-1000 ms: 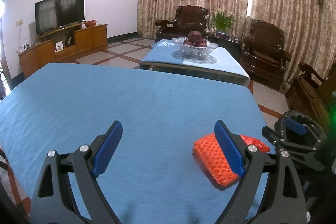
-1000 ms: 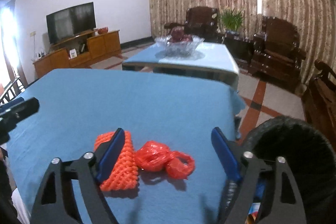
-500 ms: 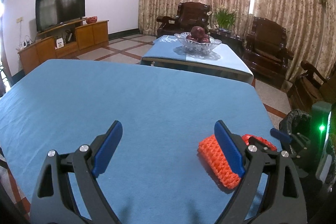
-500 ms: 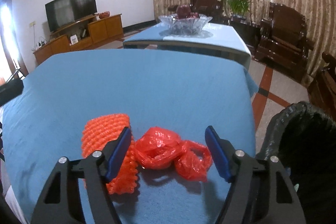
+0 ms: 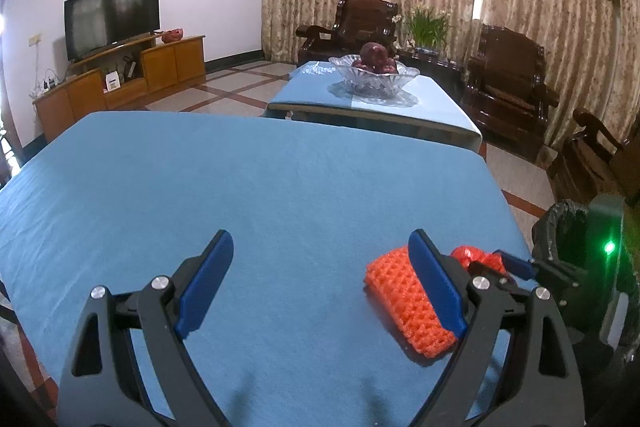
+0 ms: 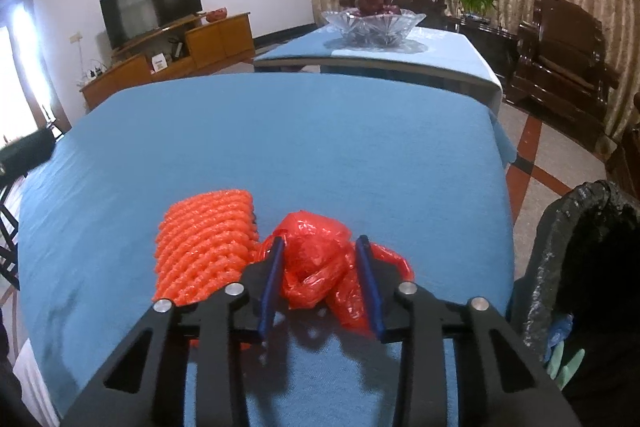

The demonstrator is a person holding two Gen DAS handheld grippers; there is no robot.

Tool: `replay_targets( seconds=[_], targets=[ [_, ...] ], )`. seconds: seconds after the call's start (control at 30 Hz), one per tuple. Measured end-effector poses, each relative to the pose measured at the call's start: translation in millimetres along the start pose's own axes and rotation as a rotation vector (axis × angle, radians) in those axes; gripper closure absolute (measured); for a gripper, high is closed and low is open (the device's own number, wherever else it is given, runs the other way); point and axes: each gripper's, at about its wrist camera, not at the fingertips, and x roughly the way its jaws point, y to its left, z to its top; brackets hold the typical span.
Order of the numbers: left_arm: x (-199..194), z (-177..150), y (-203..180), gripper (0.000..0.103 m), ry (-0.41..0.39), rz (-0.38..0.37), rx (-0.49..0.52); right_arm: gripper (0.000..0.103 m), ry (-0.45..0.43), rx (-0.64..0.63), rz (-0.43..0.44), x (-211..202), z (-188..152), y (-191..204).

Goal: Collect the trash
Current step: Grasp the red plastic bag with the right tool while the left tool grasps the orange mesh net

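A crumpled red plastic bag (image 6: 316, 259) lies on the blue tablecloth (image 6: 280, 147) near its right edge. My right gripper (image 6: 320, 247) has its jaws narrowed around the bag, pads against its sides. An orange foam net sleeve (image 6: 204, 247) lies just left of the bag; it also shows in the left wrist view (image 5: 404, 303). My left gripper (image 5: 320, 259) is open and empty above the cloth, its right finger in front of the sleeve. The bag (image 5: 472, 257) and the right gripper's fingertips (image 5: 516, 265) show beyond it.
A black-lined trash bin (image 6: 580, 267) stands on the floor off the table's right edge, also in the left wrist view (image 5: 568, 239). Beyond are a second table with a glass fruit bowl (image 5: 374, 77), dark wooden armchairs (image 5: 508, 83) and a TV cabinet (image 5: 120, 79).
My right gripper has moved forward and down onto the red bag and its jaws have closed in around it. My left gripper has stayed open, shifting only slightly.
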Motion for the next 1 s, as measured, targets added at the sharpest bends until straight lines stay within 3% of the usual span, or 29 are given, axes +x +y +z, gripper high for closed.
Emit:
replay_targets(
  seconds=[0.6,0.87,1.0],
  targets=[
    [33.3,-32.1,-61.3,0.016,0.083,-0.052,0.024,0.068,-0.130,0.073,-0.040,-66.5,10.5,-52.2],
    [56.7,-50.0,-85.3,0.017,0.157,-0.044,-0.006,0.068,-0.129,0.038,-0.079,-76.4,4.6,-70.6],
    [67.6,-54.1,-91.2,0.028,0.192,-0.043,-0.029,0.068,-0.126,0.038,-0.086,-75.2,1.6,-78.2]
  ],
)
